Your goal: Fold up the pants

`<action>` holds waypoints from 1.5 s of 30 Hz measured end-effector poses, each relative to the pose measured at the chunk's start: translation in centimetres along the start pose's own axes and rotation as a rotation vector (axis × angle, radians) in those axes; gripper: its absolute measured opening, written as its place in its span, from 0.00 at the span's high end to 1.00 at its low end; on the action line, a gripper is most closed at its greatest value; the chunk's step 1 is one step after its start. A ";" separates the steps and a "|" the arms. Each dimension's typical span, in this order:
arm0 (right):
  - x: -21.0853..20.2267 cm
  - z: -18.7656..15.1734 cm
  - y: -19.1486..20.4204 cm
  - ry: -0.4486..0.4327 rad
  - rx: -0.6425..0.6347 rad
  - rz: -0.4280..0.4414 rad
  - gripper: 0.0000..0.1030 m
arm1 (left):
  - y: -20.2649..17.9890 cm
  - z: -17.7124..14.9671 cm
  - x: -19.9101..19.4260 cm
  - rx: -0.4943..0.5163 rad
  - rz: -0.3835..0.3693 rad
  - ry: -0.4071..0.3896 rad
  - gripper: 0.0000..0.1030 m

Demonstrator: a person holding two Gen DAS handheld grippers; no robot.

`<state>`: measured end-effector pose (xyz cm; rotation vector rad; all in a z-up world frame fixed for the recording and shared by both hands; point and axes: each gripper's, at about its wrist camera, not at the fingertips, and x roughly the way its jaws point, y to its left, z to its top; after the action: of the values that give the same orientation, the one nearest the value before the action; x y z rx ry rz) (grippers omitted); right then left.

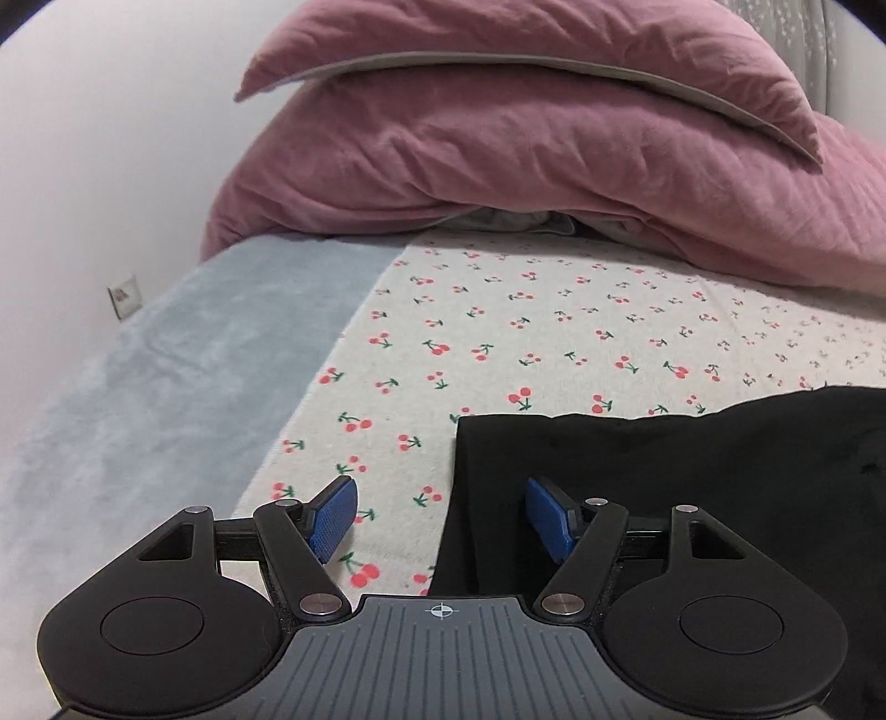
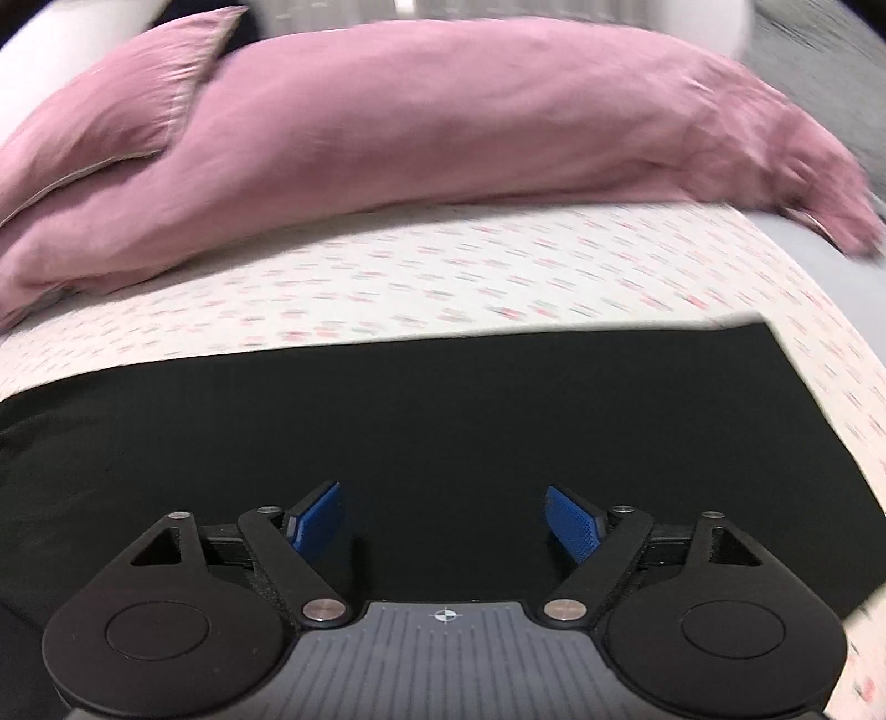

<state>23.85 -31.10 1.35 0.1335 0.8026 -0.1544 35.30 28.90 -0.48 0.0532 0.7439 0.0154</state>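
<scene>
Black pants (image 1: 692, 471) lie flat on a cherry-print sheet (image 1: 498, 332). In the left wrist view their left edge runs between my blue pads. My left gripper (image 1: 443, 515) hangs open over that edge, one pad above the sheet, the other above the black cloth, and grips nothing. In the right wrist view the pants (image 2: 443, 421) spread wide across the blurred sheet (image 2: 443, 277), with a straight far edge and a corner at the right. My right gripper (image 2: 443, 520) stands open above the black cloth, with nothing pinched between its pads.
A pink duvet (image 1: 526, 160) and a pink pillow (image 1: 526, 50) are heaped along the far side of the bed. A grey-blue blanket (image 1: 166, 376) covers the left part, next to a white wall (image 1: 83, 138). In the right wrist view the duvet (image 2: 443, 116) is blurred.
</scene>
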 end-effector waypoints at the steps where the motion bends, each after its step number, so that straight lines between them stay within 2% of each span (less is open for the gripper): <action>1: 0.3 0.4 1.4 -0.006 -0.040 0.022 0.20 | 0.1 0.0 0.3 -0.003 -0.010 0.006 0.34; 7: 2.5 2.8 8.3 -0.035 -0.231 0.164 0.18 | 0.8 0.1 1.8 0.000 -0.081 0.010 0.36; 12: 4.7 4.2 14.1 -0.046 -0.380 0.284 0.16 | 2.6 0.1 2.4 -0.056 -0.200 -0.001 0.41; 14: 5.8 4.7 16.3 -0.047 -0.442 0.295 0.16 | 3.0 0.1 2.6 -0.058 -0.239 -0.010 0.46; 16: 6.7 5.2 18.2 -0.062 -0.479 0.273 0.17 | 3.2 0.1 2.8 -0.052 -0.269 -0.018 0.54; 17: 7.1 5.5 19.0 -0.078 -0.482 0.263 0.17 | 3.2 0.1 2.9 -0.046 -0.280 -0.020 0.56; 19: 7.7 6.5 19.9 -0.079 -0.462 0.285 0.17 | 3.2 0.1 3.1 -0.042 -0.309 -0.023 0.66; 21: 8.9 7.2 20.8 -0.059 -0.450 0.316 0.17 | 3.4 0.2 3.2 -0.054 -0.338 -0.021 0.68; 24: 10.2 7.4 21.8 -0.039 -0.483 0.315 0.20 | 3.7 0.2 3.4 -0.065 -0.356 -0.025 0.71; 25: 10.6 7.4 21.9 -0.026 -0.493 0.312 0.23 | 3.8 0.2 3.5 -0.070 -0.359 -0.028 0.75; 27: 11.6 7.1 22.2 0.003 -0.511 0.292 0.43 | 3.9 0.0 3.5 -0.086 -0.367 -0.037 0.81; 28: 12.2 7.0 22.7 0.026 -0.526 0.277 0.62 | 3.9 -0.2 3.5 -0.091 -0.365 -0.042 0.85; 30: 12.4 6.6 23.0 0.013 -0.525 0.291 0.76 | 3.5 -0.4 3.4 -0.082 -0.350 -0.057 0.88; 31: 12.2 6.4 23.1 0.013 -0.526 0.311 0.93 | 3.2 -0.5 3.2 -0.077 -0.340 -0.063 0.89; 32: 12.0 6.3 23.4 0.012 -0.528 0.310 0.98 | 3.0 -0.5 3.1 -0.072 -0.328 -0.066 0.89; 35: 11.0 6.0 24.1 -0.011 -0.550 0.262 1.00 | 2.3 -0.3 2.4 -0.051 -0.283 -0.084 0.90; 39: 8.2 6.2 23.9 -0.086 -0.520 0.245 1.00 | 1.8 -0.2 0.7 -0.054 -0.232 -0.131 0.91; 45: 1.7 6.0 22.8 -0.203 -0.504 0.248 1.00 | 1.6 -0.2 -3.7 -0.128 -0.208 -0.224 0.92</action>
<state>33.50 -9.96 5.62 -0.2556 0.5954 0.2660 32.45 30.43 1.93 -0.1425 0.5207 -0.1393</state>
